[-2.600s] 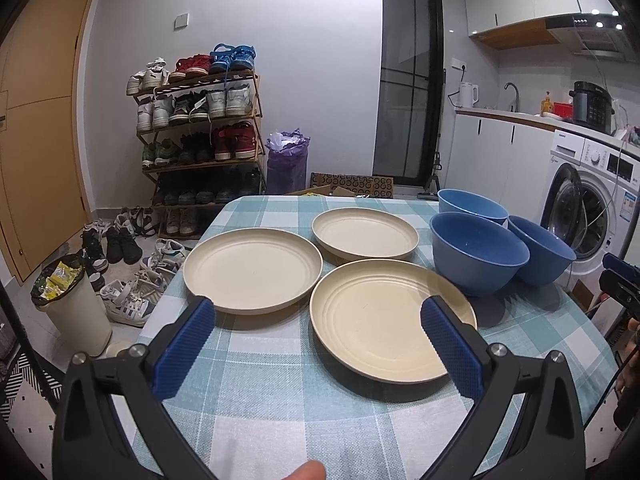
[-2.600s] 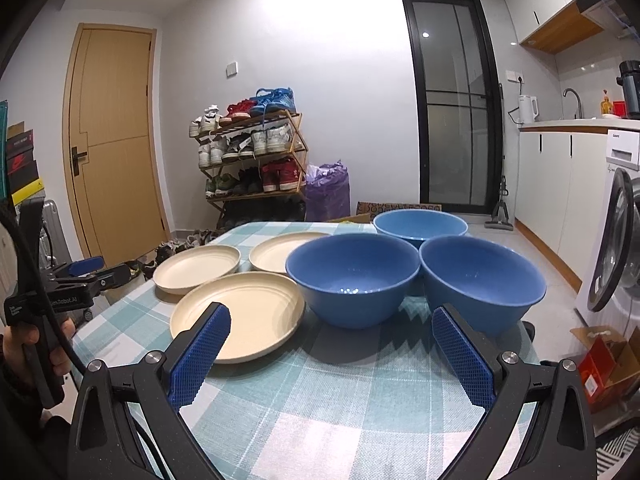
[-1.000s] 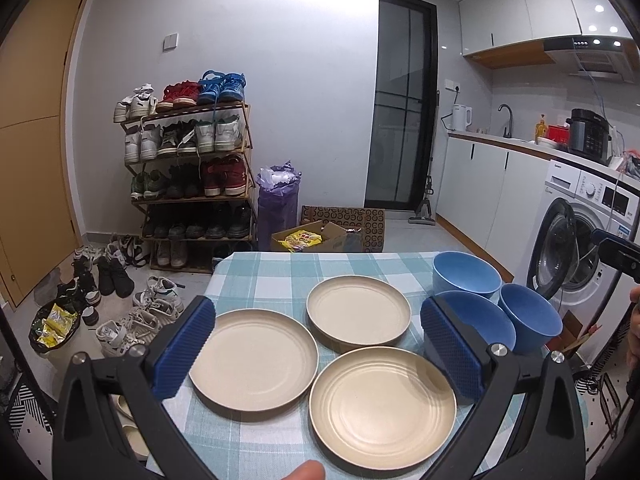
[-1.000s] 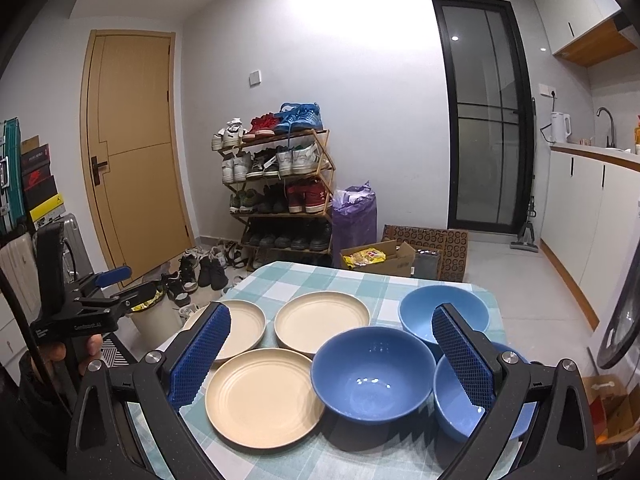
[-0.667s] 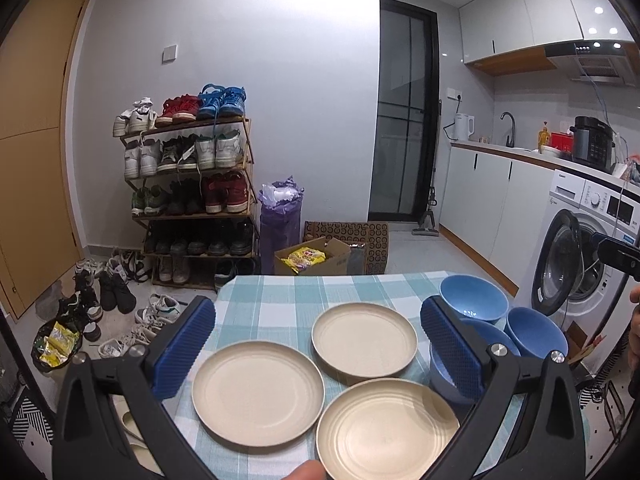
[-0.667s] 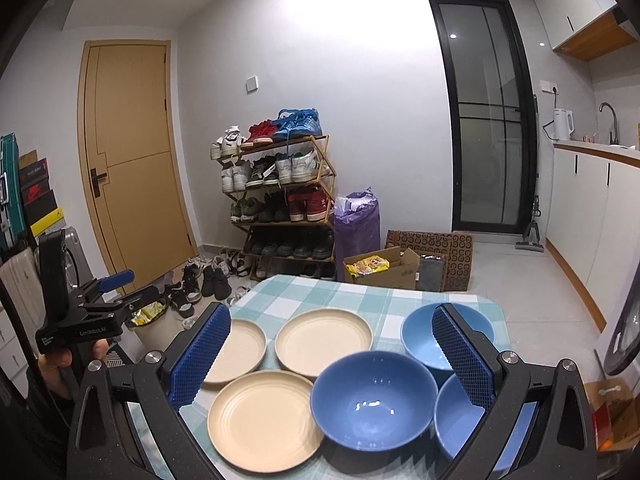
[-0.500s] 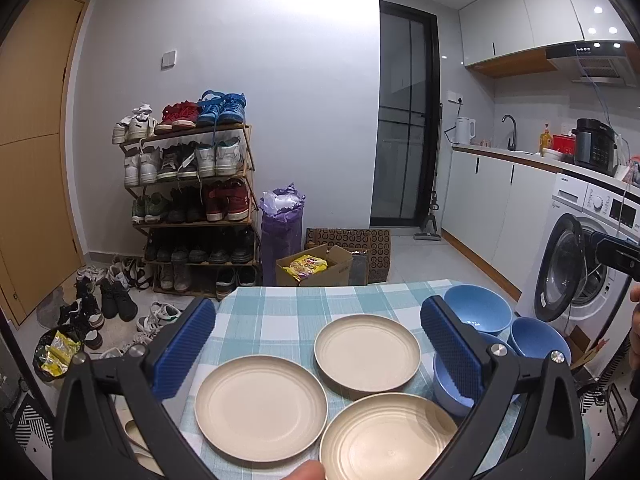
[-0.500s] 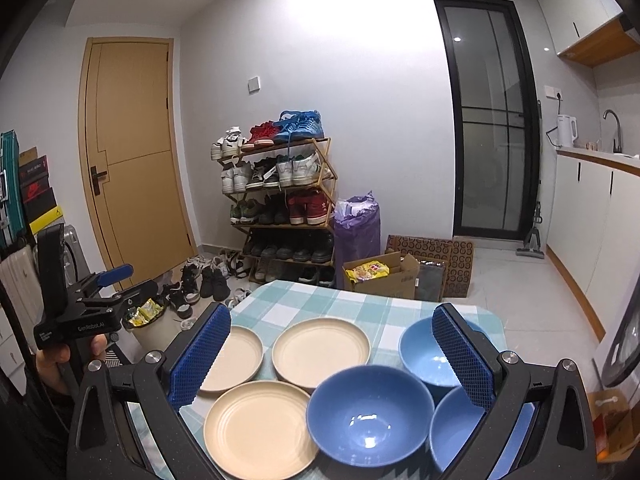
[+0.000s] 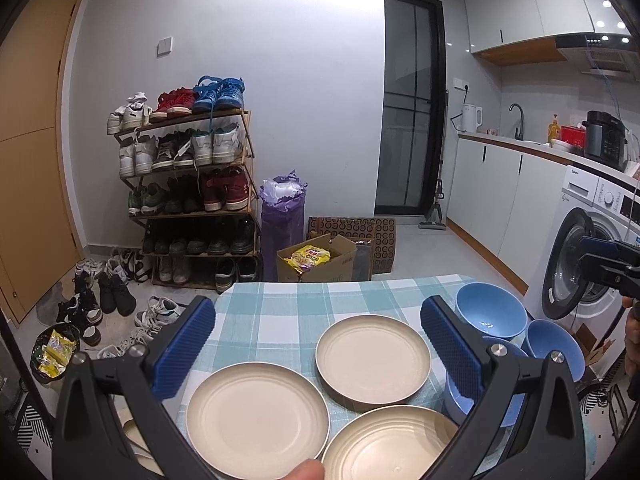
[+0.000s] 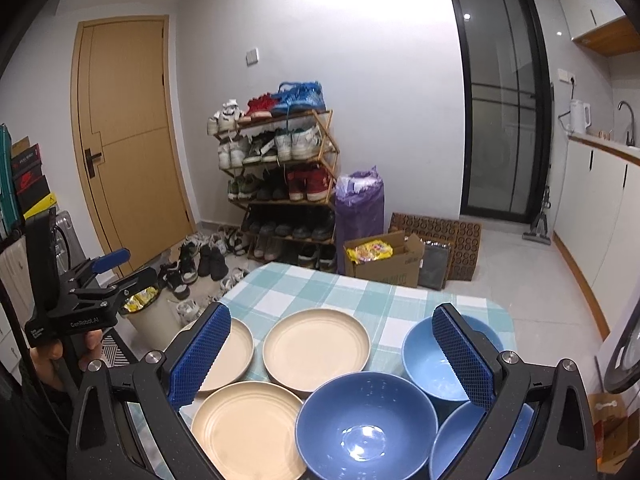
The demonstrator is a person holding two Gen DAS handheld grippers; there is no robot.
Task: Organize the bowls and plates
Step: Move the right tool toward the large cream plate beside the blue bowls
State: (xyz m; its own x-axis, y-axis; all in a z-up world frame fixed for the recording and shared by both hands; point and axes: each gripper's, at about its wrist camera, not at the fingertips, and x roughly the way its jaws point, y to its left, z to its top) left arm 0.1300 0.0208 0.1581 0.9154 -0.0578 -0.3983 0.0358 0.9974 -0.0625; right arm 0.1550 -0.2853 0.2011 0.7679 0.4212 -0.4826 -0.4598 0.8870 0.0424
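Three cream plates lie apart on the checked table (image 9: 280,312): a far plate (image 9: 372,356), a left plate (image 9: 256,416) and a near plate (image 9: 388,444). Three blue bowls stand to their right: a far bowl (image 9: 490,314), a right bowl (image 9: 554,346) and a near bowl (image 10: 366,428). In the right wrist view the plates show too, the far one (image 10: 316,346) in the middle. My left gripper (image 9: 318,344) is open and empty, high above the plates. My right gripper (image 10: 328,354) is open and empty, high above the bowls.
A shoe rack (image 9: 188,184), a purple bag (image 9: 282,216) and a cardboard box (image 9: 320,262) stand on the floor beyond the table. A bin (image 10: 150,312) and loose shoes lie at the left. A washing machine (image 9: 588,248) and kitchen counter are at the right.
Both grippers have risen and pulled back from the table, so plates and bowls sit lower and smaller in view. Both stay open. Nothing on the table has moved.
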